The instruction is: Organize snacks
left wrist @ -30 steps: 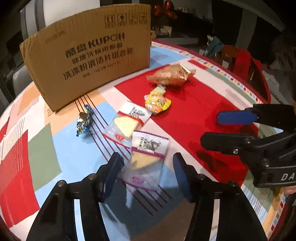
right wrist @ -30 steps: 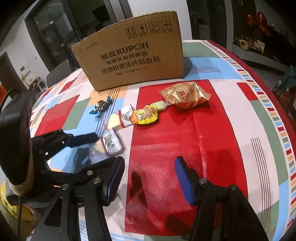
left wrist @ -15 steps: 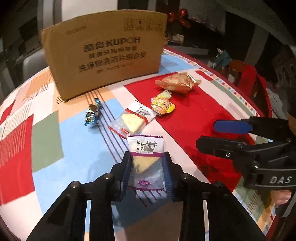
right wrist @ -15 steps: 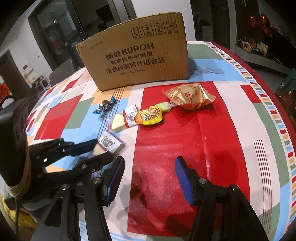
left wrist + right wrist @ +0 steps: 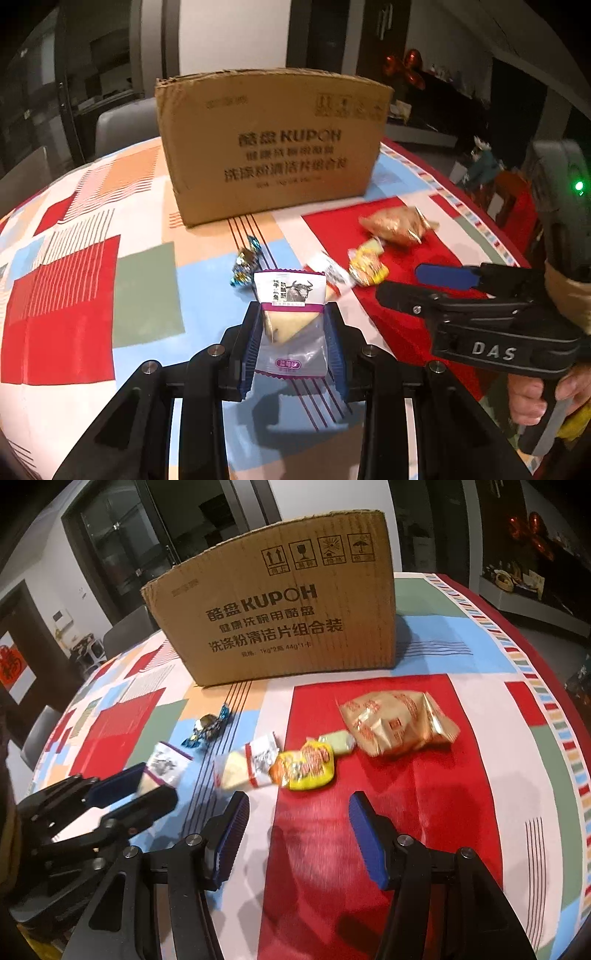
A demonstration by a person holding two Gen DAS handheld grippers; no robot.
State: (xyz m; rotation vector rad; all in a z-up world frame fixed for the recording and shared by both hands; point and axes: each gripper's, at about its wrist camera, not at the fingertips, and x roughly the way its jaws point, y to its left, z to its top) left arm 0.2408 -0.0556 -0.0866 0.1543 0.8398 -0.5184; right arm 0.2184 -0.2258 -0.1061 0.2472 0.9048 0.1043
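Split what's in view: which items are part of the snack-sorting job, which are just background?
Job items:
- clear purple-trimmed cheese-wedge packet, clamped in the left claw
- clear red-trimmed cheese packet
- yellow crinkly snack pouch
- golden foil bag
- blue-gold twist-wrapped candy
- brown cardboard box, likely destination
- right claw, open, empty

Background:
- patchwork tablecloth
- grey chair

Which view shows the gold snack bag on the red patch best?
The right wrist view: the gold snack bag lies sharp and whole there. In the left wrist view, the same bag sits small and motion-blurred.
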